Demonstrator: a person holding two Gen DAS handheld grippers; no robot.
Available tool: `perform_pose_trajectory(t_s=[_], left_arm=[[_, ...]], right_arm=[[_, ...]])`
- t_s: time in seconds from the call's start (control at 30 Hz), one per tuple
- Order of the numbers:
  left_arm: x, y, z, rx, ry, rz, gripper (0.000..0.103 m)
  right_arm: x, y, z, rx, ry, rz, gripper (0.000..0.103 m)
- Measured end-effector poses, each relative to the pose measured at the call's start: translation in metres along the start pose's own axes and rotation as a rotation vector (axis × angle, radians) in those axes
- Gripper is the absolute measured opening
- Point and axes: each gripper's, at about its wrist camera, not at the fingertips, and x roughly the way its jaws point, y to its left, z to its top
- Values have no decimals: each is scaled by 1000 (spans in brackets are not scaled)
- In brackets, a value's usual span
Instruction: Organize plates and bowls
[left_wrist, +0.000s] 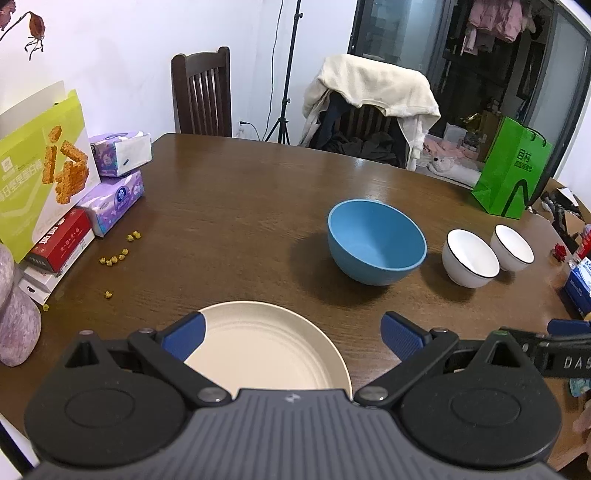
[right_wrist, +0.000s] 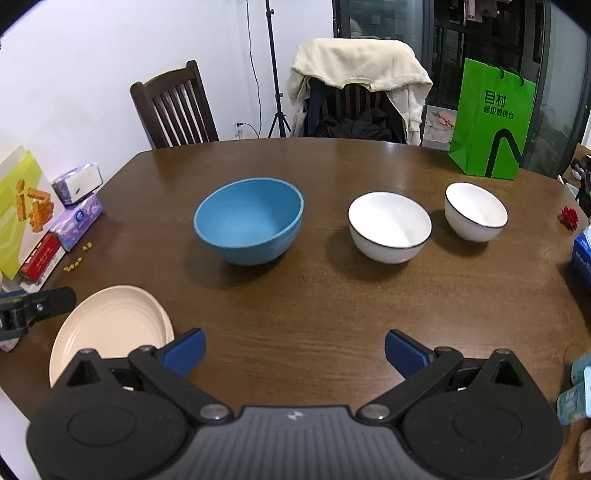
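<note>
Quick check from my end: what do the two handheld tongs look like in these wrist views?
Both look alike: the left tongs and right tongs have blue ribbed pads on black linkage arms with silver pivot pins, two round black housings and a grey ribbed centre plate bearing a small logo. White "DAS" lettering shows on the right tongs' side.

plate (left_wrist: 266, 343): cream, with faint concentric ridges
big bowl (right_wrist: 248, 220): plain blue inside and out
two small bowls (right_wrist: 389, 226) (right_wrist: 475, 211): white — thin black rim line
table (right_wrist: 332, 314): dark brown wood grain
paper bag (right_wrist: 491, 118): bright green — dark lettering
finger pads (right_wrist: 186, 350): blue
</note>
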Motion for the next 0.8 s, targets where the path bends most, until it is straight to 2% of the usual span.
perform_pose_trajectory(t_s=[0.4, 0.8], left_arm=[[21, -10, 32, -1, -13, 36, 103], [66, -31, 52, 0, 29, 34, 103]], right_arm=[[25, -13, 38, -21, -4, 31, 103], [62, -27, 65, -33, 22, 39, 103]])
